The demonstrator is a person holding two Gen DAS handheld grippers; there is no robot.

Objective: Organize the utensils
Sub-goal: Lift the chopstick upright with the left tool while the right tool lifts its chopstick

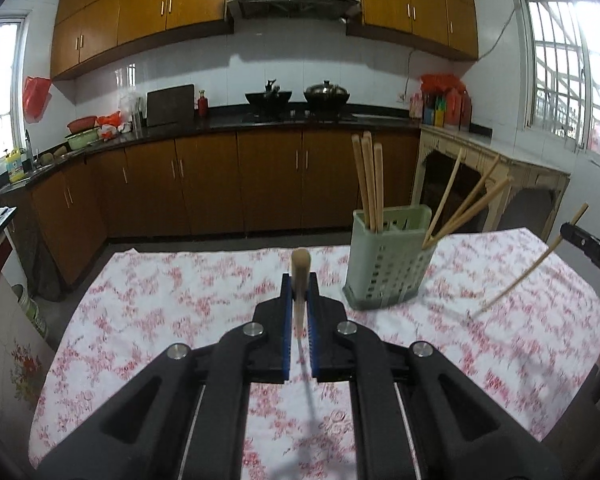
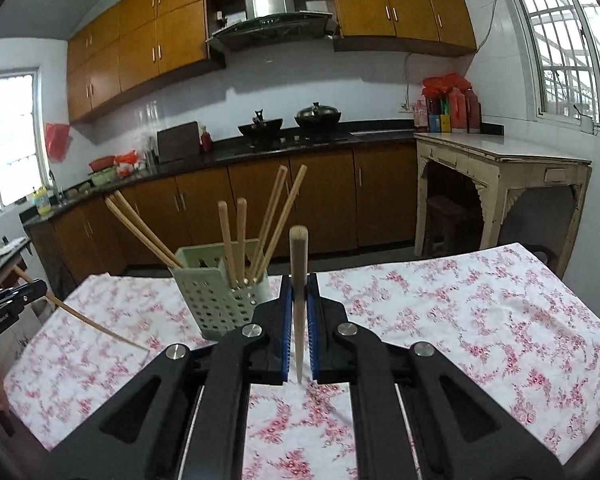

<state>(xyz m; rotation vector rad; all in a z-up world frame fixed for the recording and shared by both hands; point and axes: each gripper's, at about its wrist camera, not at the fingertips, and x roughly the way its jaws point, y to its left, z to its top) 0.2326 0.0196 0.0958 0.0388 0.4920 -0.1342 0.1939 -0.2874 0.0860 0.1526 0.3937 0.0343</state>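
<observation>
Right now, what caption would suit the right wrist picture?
Right gripper clamps a chopstick upright beside the green utensil holder on a floral tablecloth.

Your left gripper (image 1: 299, 300) and right gripper (image 2: 299, 300) look alike: matte black plastic arms with triangular cut-outs, round silver screw heads at the joints, ribbed blue pads (image 2: 286, 320) lining the fingers, and thin bright metal rods running underneath.

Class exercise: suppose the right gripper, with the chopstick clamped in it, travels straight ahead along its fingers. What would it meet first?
Most likely the green utensil holder, just left of the right gripper. Its near corner sits beside the left finger, so the chopstick might slip past on the right over the floral tablecloth. Depth is unclear.
</observation>
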